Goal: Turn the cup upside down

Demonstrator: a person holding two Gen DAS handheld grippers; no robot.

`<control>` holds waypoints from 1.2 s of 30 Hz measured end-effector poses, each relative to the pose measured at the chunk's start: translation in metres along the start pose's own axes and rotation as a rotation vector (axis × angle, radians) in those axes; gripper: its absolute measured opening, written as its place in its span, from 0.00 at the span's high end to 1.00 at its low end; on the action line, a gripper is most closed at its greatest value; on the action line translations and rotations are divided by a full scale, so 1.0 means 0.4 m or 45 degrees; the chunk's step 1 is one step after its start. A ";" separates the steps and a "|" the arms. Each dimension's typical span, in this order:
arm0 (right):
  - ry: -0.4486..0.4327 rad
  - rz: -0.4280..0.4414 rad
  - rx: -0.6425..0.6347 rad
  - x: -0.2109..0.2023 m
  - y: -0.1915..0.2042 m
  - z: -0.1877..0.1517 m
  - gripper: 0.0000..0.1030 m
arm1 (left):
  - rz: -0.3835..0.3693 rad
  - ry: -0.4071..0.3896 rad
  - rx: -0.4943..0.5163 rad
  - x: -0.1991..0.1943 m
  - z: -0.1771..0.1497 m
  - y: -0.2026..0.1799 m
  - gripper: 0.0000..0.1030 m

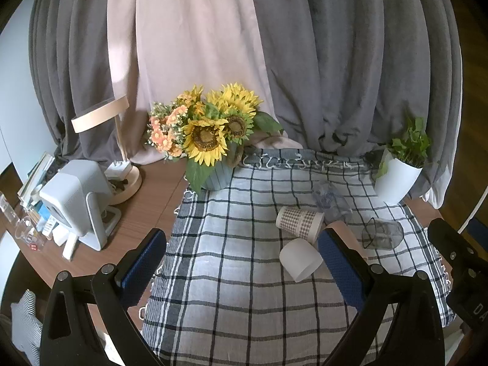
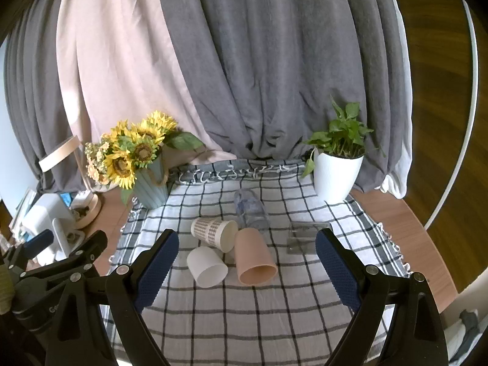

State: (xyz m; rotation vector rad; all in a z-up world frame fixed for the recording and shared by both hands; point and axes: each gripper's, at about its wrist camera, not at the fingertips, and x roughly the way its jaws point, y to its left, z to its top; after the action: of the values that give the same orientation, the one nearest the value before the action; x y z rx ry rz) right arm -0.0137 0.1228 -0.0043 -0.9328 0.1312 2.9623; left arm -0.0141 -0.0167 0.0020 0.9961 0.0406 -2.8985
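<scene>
Several cups lie on their sides on a checked cloth (image 2: 244, 320): a white cup (image 2: 206, 267), a pink cup (image 2: 254, 257), a patterned paper cup (image 2: 213, 232), a clear plastic cup (image 2: 251, 209) and a clear angular glass (image 2: 305, 239). My right gripper (image 2: 247, 271) is open and empty, near the white and pink cups. My left gripper (image 1: 242, 265) is open and empty, to the left of the cups; there the white cup (image 1: 300, 259), patterned cup (image 1: 299, 222) and angular glass (image 1: 381, 233) show, the pink cup mostly hidden behind the right finger.
A sunflower vase (image 2: 146, 164) stands at the cloth's back left, a white potted plant (image 2: 337, 167) at the back right. A lamp (image 1: 122, 164), a white device (image 1: 76, 201) and small clutter sit on the wooden table (image 1: 146, 201) at left. Curtains hang behind.
</scene>
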 end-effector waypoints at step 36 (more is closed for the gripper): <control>0.030 0.011 -0.017 0.030 0.015 0.005 0.11 | 0.235 0.065 -0.139 0.036 0.001 0.009 0.01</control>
State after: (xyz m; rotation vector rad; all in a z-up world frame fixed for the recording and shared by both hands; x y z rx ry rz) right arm -0.0251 0.1172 -0.0091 -0.9720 0.1162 2.9642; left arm -0.0256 -0.0214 -0.0065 0.9986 0.1033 -2.6734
